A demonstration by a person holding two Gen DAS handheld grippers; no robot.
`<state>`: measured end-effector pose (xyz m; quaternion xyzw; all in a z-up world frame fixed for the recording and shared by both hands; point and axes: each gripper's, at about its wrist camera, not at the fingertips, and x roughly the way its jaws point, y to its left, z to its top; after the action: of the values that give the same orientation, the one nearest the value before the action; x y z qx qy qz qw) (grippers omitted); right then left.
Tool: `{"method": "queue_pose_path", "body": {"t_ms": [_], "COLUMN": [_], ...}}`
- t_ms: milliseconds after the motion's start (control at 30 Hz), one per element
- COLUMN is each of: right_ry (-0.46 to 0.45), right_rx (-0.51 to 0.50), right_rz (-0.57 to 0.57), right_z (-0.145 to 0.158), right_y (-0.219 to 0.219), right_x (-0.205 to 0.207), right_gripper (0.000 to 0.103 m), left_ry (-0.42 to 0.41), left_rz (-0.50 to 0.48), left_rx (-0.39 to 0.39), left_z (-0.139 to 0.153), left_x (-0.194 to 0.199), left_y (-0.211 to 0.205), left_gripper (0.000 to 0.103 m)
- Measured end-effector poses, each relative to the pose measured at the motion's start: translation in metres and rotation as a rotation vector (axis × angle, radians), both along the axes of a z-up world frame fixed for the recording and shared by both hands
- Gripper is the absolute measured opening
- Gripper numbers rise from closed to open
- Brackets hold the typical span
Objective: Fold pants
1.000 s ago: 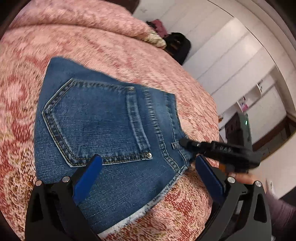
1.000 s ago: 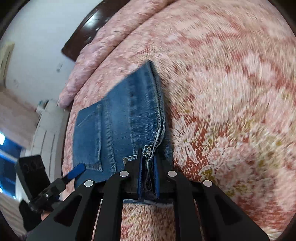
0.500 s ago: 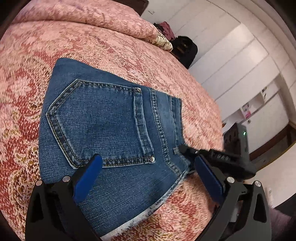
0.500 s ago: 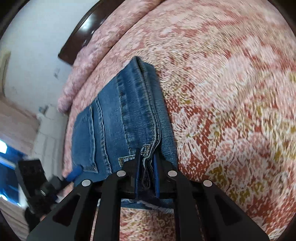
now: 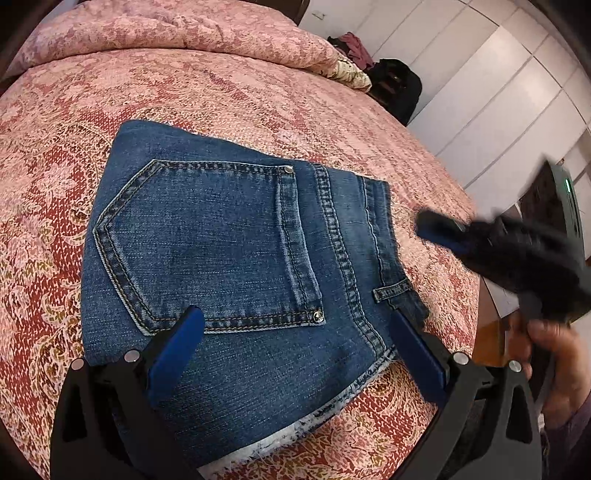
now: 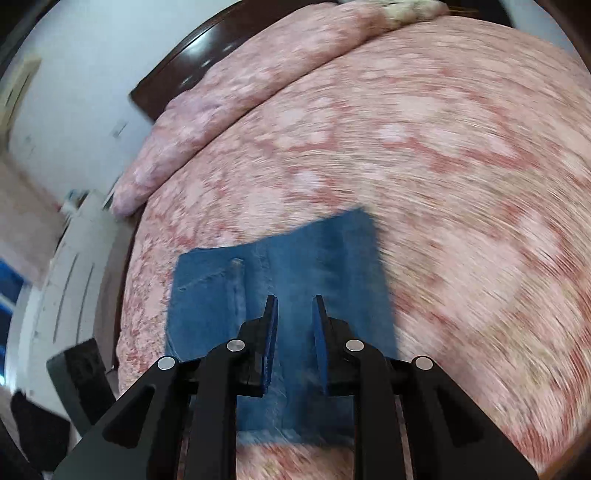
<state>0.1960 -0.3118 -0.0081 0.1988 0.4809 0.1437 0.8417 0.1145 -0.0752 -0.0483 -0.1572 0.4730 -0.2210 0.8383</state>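
Observation:
The blue denim pants (image 5: 236, 266) lie folded into a compact rectangle on the pink bedspread (image 5: 221, 92), back pocket up, frayed hem toward me. My left gripper (image 5: 295, 325) is open and empty, its blue fingers spread just above the near edge of the pants. My right gripper (image 6: 294, 306) is open and empty, lifted above the pants (image 6: 295, 266); that view is motion-blurred. It also shows in the left wrist view (image 5: 436, 230), blurred, to the right of the pants and clear of them.
A rolled pink quilt (image 5: 184, 33) lies along the head of the bed, with a dark wooden headboard (image 6: 184, 66) behind. White wardrobe doors (image 5: 498, 92) and a black bag (image 5: 399, 88) stand beyond the bed's right edge.
My right gripper has let go of the waistband edge, opened and pulled up and away to the right. The pants now lie flat. My left gripper stays open over them.

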Motion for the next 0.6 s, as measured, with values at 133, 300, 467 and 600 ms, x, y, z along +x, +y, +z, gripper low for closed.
{"method": "queue_pose_path", "body": {"t_ms": [133,300,467,600], "right_ry": [0.021,0.111,0.165,0.169], "right_rx": [-0.018,-0.064,0.024,-0.017], "right_rz": [0.027,0.037,-0.018,-0.018], "right_z": [-0.012,-0.046,-0.06,-0.051], "right_y": [0.029,0.039,0.024,0.029], "right_x": [0.037,0.056,0.061,0.057], "right_gripper": [0.018,0.017,0.013,0.013], "left_ry": [0.006,0.007,0.002,-0.003], "left_rz": [0.004,0.007,0.007,0.001], "left_rx": [0.01,0.009,0.012,0.023], "left_z": [-0.001,-0.001,-0.003,-0.004], "left_x": [0.002,0.003,0.003,0.002], "left_y": [-0.001,-0.002,-0.003,-0.004], "left_gripper": [0.1,0.1,0.1,0.1]}}
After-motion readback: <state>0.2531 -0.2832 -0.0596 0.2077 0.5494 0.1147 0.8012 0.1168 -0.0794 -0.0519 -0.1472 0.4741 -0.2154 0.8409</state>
